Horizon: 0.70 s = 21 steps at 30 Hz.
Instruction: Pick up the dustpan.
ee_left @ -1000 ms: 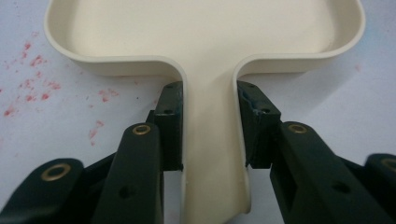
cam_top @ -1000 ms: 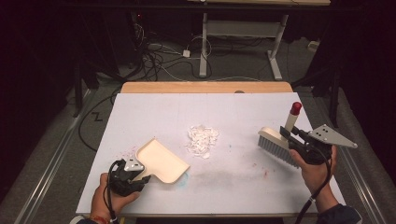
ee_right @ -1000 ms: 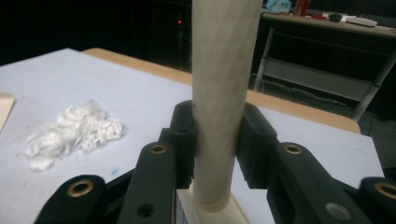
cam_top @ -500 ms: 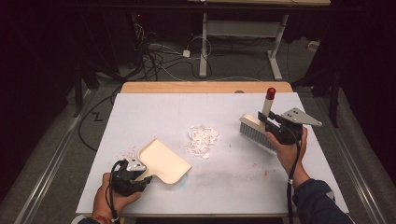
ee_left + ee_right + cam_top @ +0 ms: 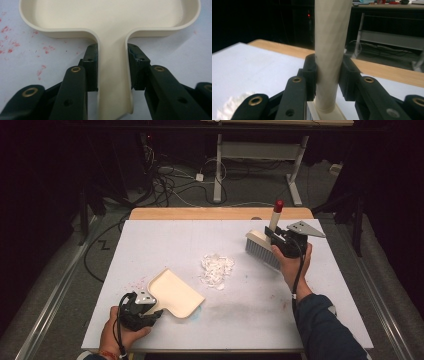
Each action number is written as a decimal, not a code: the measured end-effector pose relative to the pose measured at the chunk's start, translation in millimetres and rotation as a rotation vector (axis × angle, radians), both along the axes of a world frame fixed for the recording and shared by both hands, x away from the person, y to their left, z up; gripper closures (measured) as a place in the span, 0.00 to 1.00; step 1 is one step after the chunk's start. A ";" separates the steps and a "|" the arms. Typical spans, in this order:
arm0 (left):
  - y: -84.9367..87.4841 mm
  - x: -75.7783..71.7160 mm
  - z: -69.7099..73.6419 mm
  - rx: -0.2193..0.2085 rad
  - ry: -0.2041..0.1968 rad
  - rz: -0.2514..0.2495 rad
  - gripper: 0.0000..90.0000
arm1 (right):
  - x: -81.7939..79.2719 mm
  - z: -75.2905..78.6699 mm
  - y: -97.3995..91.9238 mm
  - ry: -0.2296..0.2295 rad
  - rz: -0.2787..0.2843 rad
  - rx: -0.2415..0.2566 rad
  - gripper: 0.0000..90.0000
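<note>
Left gripper (image 5: 152, 312) low, clamping dustpan (image 5: 175, 293); right gripper (image 5: 276, 239) apparently raised, clamping upright brush (image 5: 265, 247).

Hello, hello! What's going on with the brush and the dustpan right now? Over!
Left gripper shut on dustpan handle. Right gripper shut on brush handle, right of white scrap pile. Nothing between brush and pile.
</note>
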<state>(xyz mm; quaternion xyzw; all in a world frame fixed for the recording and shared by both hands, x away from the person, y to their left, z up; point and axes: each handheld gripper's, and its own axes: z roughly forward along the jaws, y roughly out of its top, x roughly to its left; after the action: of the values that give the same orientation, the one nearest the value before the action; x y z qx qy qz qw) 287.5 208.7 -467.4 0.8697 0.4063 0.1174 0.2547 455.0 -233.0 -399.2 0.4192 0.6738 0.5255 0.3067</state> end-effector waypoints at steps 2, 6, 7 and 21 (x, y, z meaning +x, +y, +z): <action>-0.6 -0.1 0.1 0.001 -0.001 -0.002 0.71 | 5.4 -1.6 4.5 0.005 0.003 0.032 0.80; -0.4 0.9 -1.6 -0.004 0.003 -0.008 0.71 | 12.0 -3.8 16.3 -0.001 0.011 0.045 0.80; -0.3 1.5 -1.7 -0.006 0.004 -0.010 0.71 | 12.0 -3.8 16.3 -0.001 0.011 0.045 0.80; -1.4 2.9 1.5 0.007 0.011 -0.020 0.71 | 28.0 -9.0 61.5 -0.004 0.017 -0.036 0.80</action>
<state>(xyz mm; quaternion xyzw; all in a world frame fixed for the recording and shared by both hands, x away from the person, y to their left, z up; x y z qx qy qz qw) 290.4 207.4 -465.8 0.8751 0.3986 0.1116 0.2506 483.0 -171.5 -408.3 0.4067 0.6860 0.5169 0.3112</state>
